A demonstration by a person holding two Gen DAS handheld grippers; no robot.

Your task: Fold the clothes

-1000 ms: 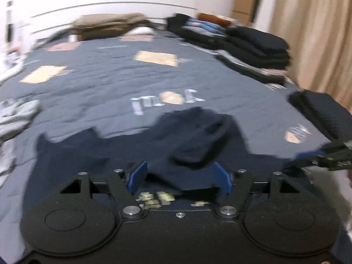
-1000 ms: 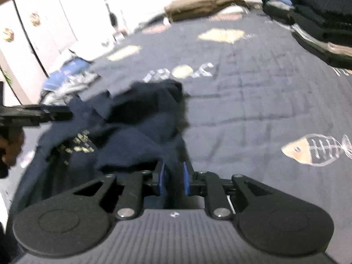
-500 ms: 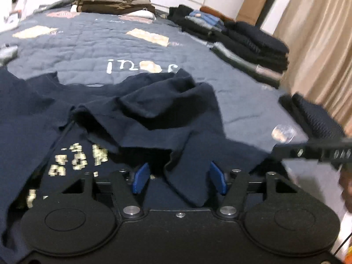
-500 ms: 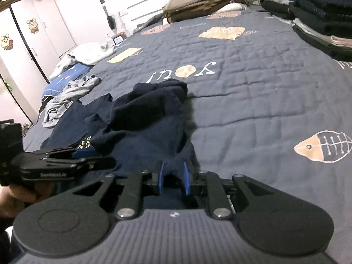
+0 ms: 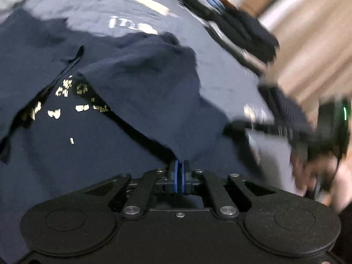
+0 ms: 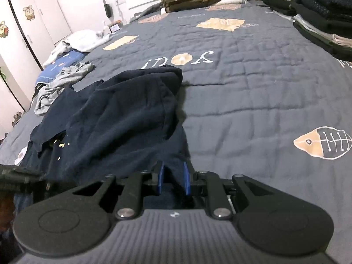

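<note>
A soft, crumpled dark navy T-shirt (image 6: 123,118) with small yellow print lies on the grey quilted bedspread (image 6: 253,83). The left gripper (image 5: 180,165) pinches a fold of it tight. The right gripper (image 6: 173,177) is partly open around its hem.

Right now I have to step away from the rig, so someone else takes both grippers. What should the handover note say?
Left gripper: shut on a pinch of the navy shirt.
Right gripper: jaws parted, shirt hem between them, not clamped.
The shirt lies crumpled on the bed quilt, its print partly covered.
Done: folded stacks at the far right.
Left: spread the shirt flat, fold it, then the grey garment.
</note>
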